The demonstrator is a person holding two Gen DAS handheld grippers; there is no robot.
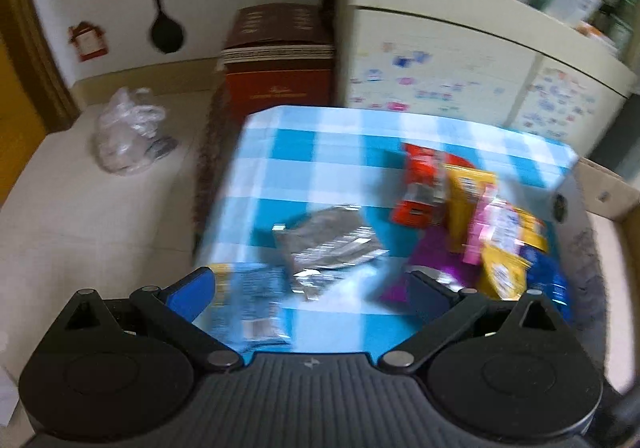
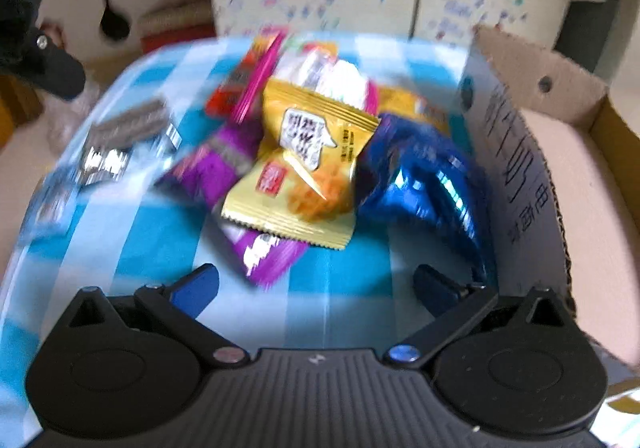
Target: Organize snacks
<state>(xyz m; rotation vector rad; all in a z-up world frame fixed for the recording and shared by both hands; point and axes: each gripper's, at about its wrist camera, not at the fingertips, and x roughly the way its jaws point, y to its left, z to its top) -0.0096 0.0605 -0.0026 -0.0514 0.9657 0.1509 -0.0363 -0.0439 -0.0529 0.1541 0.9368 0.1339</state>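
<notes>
Here, what we see:
Left gripper [image 1: 310, 286]: fingers spread, empty, above the checked cloth [image 1: 348, 135].
Right gripper [image 2: 316, 284]: fingers spread, empty.
Snacks: yellow packet [image 2: 300, 167] atop the pile, beside the cardboard box [image 2: 532, 151].
Silver packet [image 1: 328, 240]: apart, left of the pile.

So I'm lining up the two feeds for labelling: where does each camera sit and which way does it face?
Left wrist: on the left gripper, looking forward and down over the checked cloth at the silver packet; its own open blue-tipped fingers show.
Right wrist: on the right gripper, facing the yellow packet, blue packet and cardboard box; its open fingers show, with the other gripper at upper left.
Shared: cloth, silver packet, snack pile, cabinet.
</notes>
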